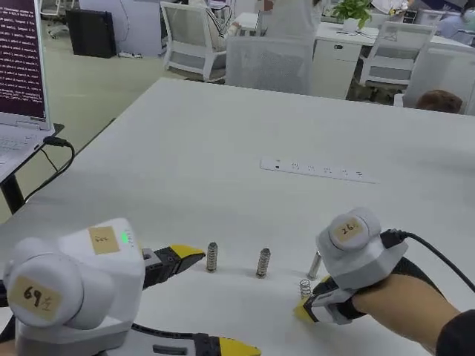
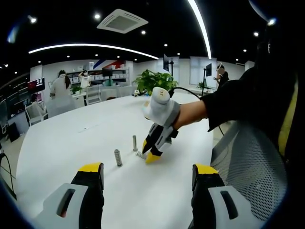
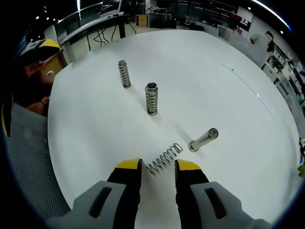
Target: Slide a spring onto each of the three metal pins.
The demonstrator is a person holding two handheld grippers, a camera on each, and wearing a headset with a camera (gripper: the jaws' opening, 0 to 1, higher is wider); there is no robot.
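A tan paper sticker (image 1: 33, 297) on the white housing of the left gripper (image 1: 223, 300), near left, carries a handwritten "69" and a further mark that cannot be read. A second sticker (image 1: 104, 239) on top of that gripper bears illegible scribble. The right gripper (image 1: 312, 297) has a round tan sticker (image 1: 347, 231) marked "26". On the far left, an open laptop screen (image 1: 18, 59) shows lines of pale text, too small to read.

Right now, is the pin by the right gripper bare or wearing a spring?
Bare. The pin shows smooth metal, and the loose spring lies on the table beside it.
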